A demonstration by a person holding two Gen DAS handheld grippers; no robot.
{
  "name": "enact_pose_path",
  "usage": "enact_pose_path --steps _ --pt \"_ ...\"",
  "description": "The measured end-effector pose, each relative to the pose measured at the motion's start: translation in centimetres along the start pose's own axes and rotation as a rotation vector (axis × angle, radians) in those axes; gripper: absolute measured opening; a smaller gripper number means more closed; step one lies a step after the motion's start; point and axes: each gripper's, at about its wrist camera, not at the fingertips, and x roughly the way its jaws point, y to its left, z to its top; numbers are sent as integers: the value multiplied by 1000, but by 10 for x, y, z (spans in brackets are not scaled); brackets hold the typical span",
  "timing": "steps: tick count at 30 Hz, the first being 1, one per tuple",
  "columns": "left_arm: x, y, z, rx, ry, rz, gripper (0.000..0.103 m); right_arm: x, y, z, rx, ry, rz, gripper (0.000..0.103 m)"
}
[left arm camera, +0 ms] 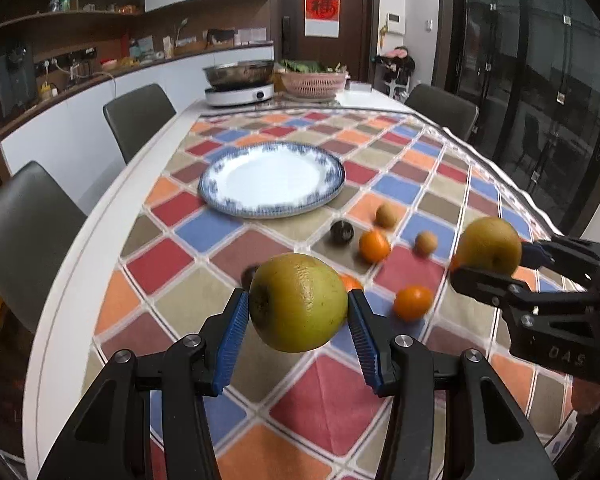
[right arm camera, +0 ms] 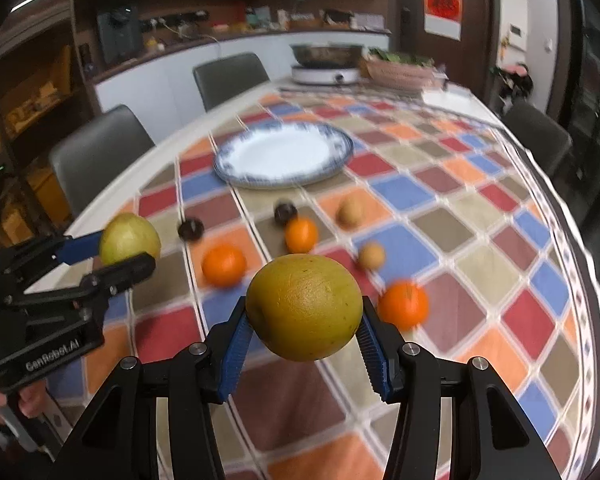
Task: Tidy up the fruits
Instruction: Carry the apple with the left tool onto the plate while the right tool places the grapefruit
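Now the left claw (left arm camera: 298,312) is gripping a yellow-green pear (left arm camera: 298,302) between its blue pads, holding it off the worktop (left arm camera: 72,248). Meanwhile the right claw (right arm camera: 304,320) is clamping a second pear (right arm camera: 304,306) the same way, also in the air. Each claw is showing in the other's view, fruit in its grip. Below them, on the checkered cloth (left arm camera: 340,392), three oranges (left arm camera: 374,245), two small tan fruits (left arm camera: 386,216) and two dark round fruits (left arm camera: 342,233) are lying loose, near one another but apart. Beyond them a blue-rimmed white plate (left arm camera: 220,184) is sitting on the cloth, with nothing on it. Farther back a cooker (left arm camera: 238,94) and a pink basket (left arm camera: 314,82) are standing at the worktop's far end.
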Motion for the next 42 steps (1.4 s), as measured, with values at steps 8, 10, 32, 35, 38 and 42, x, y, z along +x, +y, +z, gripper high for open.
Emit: enact_pose_path --steps 8,10,32,35,38,42 --pt "16 17 41 0 -27 2 50 15 3 62 -87 -58 41 52" --pt "26 24 54 -3 -27 0 50 21 4 74 -99 -61 50 52" --pt "182 75 120 -29 158 -41 50 183 -20 169 -123 130 118 52" --pt "192 76 118 -33 184 -41 50 192 -20 169 -130 143 112 52" --pt "197 77 115 -33 198 -37 50 200 -18 168 -144 163 106 52" --pt "200 78 115 -30 205 -40 50 206 -20 166 -138 170 110 52"
